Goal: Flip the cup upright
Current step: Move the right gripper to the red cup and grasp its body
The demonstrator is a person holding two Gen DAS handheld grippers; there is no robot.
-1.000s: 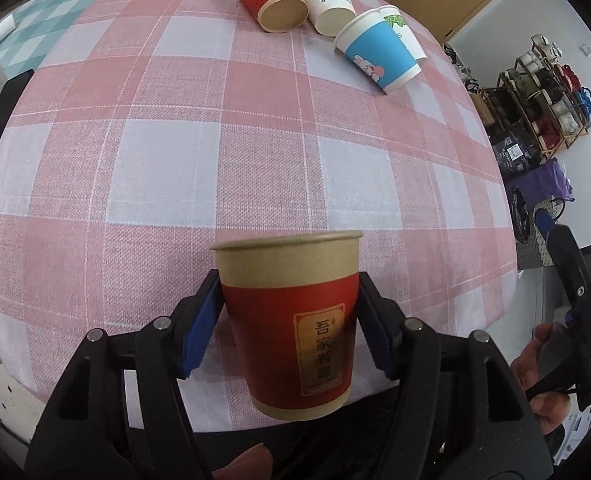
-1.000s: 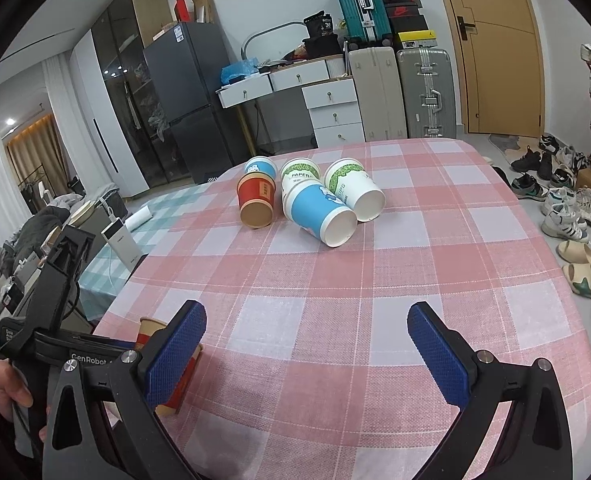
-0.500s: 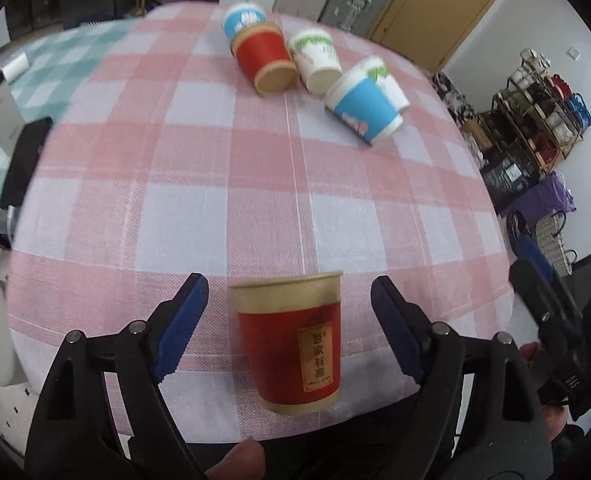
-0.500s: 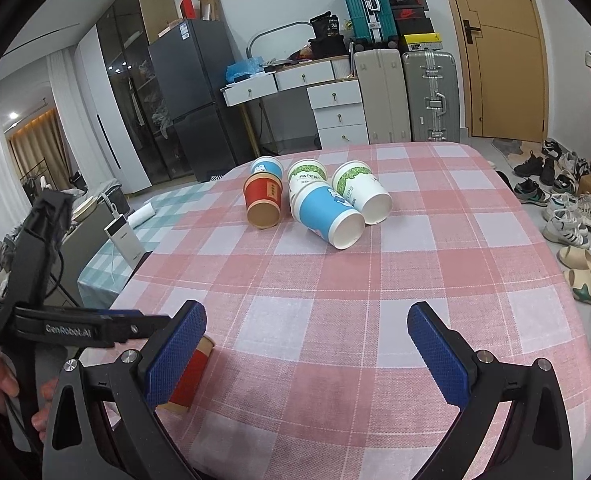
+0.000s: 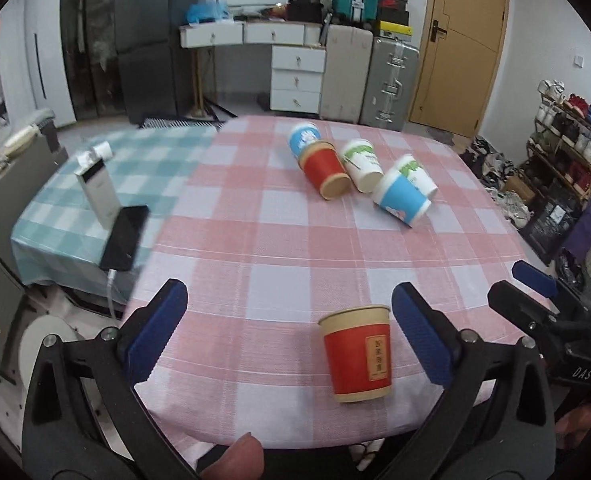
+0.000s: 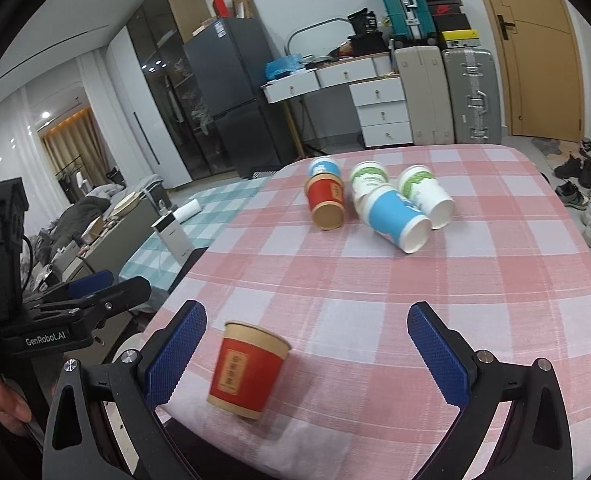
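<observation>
The red cup (image 5: 357, 354) stands mouth-up near the near edge of the surface (image 5: 279, 240), free between the wide-apart fingers of my left hand-held gripper (image 5: 291, 334). My right hand-held gripper (image 6: 305, 354) is apart too. I'd back straight off without brushing the cup, since it looks light.

Wooden door (image 5: 461, 44), suitcases (image 5: 369, 76), dark fridge (image 6: 231, 92).

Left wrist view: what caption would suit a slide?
Red cup upright near table edge, five cups lying beyond, open jaws either side.
</observation>
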